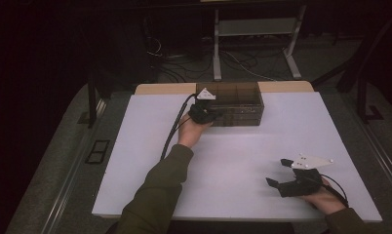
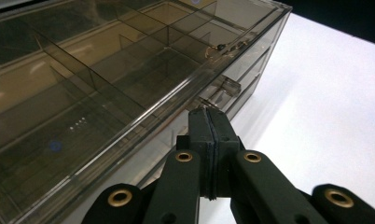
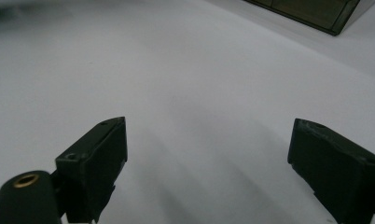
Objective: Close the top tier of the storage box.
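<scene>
Smoked-plastic drawer box with open top compartments sits at the far middle of the white table, directly against the left gripper, whose jaws are pressed together at the front edge by a small clear drawer handle; whether they pinch anything cannot be told. Well apart, the right gripper rests near the table's front edge, jaws spread wide over bare surface.
</scene>
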